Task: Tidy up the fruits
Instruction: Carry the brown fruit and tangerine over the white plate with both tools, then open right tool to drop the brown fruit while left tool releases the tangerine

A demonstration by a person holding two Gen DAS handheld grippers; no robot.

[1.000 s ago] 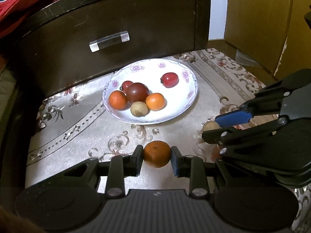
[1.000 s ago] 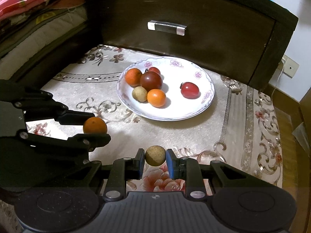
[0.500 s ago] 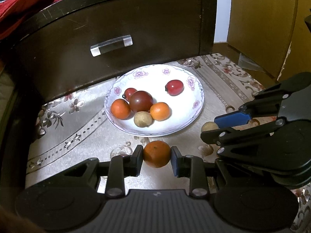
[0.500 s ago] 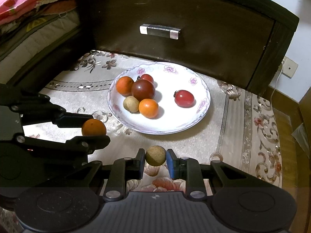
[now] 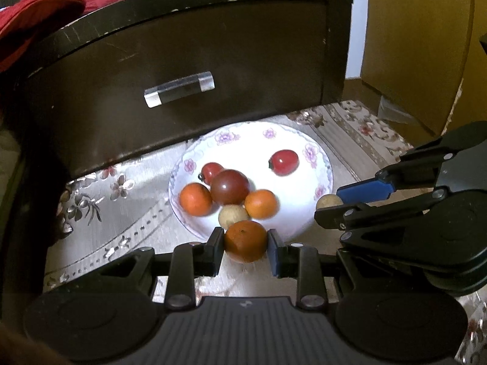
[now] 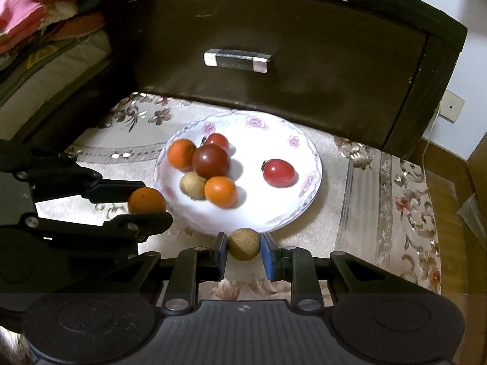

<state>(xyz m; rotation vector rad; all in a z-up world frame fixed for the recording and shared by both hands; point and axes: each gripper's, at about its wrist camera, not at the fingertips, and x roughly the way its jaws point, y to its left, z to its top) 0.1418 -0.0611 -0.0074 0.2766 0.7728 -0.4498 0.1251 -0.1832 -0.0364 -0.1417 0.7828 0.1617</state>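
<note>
A white flowered plate (image 5: 304, 228) (image 6: 307, 152) lies on the patterned cloth and holds several small fruits: two orange ones, a dark red tomato (image 5: 229, 187) (image 6: 211, 161), two red tomatoes and a tan longan (image 5: 232, 216) (image 6: 191, 185). My left gripper (image 5: 246, 241) (image 6: 146, 202) is shut on a small orange (image 5: 246, 241) (image 6: 146, 200) at the plate's near rim. My right gripper (image 6: 244, 244) (image 5: 327, 202) is shut on a tan longan (image 6: 244, 244) (image 5: 325, 201), just in front of the plate's near edge.
A dark wooden drawer front (image 5: 188, 60) (image 6: 289, 60) with a clear handle (image 5: 179, 88) (image 6: 237, 60) rises right behind the plate. Red and pink fabrics (image 5: 36, 15) are piled at the upper left. A yellowish panel (image 5: 420, 45) stands to the right.
Both grippers have moved forward toward the plate, each still gripping its fruit; the plate now appears closer and its near rim lies right at the fingertips.
</note>
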